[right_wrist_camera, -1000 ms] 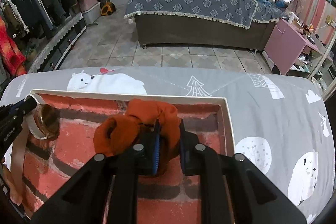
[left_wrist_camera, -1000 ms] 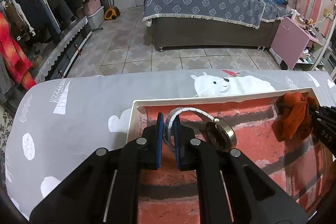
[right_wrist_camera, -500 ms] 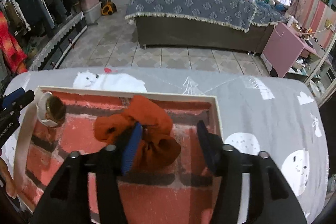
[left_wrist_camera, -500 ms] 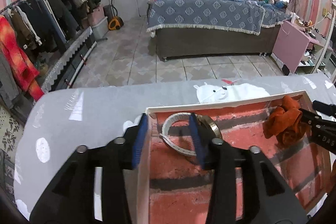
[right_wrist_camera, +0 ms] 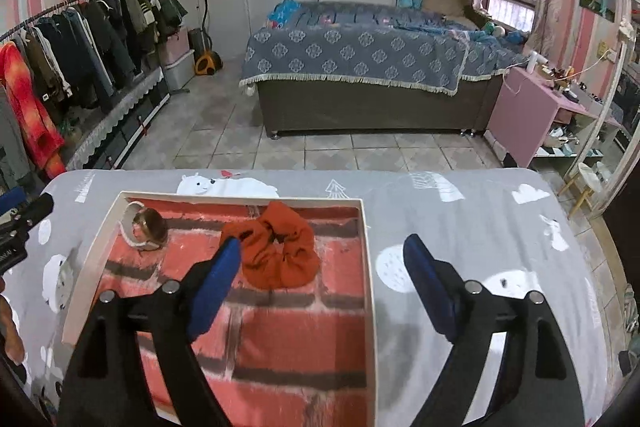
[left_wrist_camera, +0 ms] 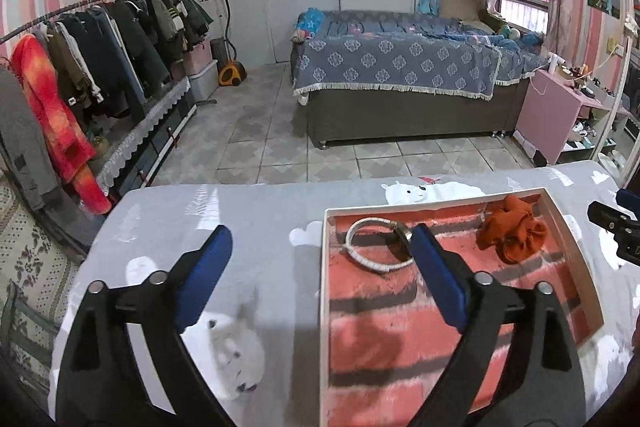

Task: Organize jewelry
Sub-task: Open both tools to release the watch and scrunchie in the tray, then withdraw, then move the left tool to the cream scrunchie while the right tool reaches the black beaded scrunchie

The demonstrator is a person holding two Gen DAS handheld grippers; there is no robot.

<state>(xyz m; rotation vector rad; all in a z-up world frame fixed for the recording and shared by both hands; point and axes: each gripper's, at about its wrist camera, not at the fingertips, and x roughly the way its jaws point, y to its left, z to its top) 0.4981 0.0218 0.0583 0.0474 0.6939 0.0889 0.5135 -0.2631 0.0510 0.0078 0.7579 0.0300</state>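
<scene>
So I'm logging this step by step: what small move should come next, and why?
Probably lift both grippers clear of the tray. The left gripper and right gripper are open, and the watch and orange scrunchie lie inside, unheld.

The left claw hangs wide apart over the desk, which wears a grey cloth printed with polar bears. Its left finger stands over bare cloth, while its right finger reaches over the shallow white-rimmed tray, whose floor is printed like red brick. In the tray's far left corner lies a watch on its side (pale strap looped, its metal case partly hidden behind the right fingertip). Near the far right corner lies an orange scrunchie, well apart from the watch. At the right edge the tip of the right claw shows.
</scene>
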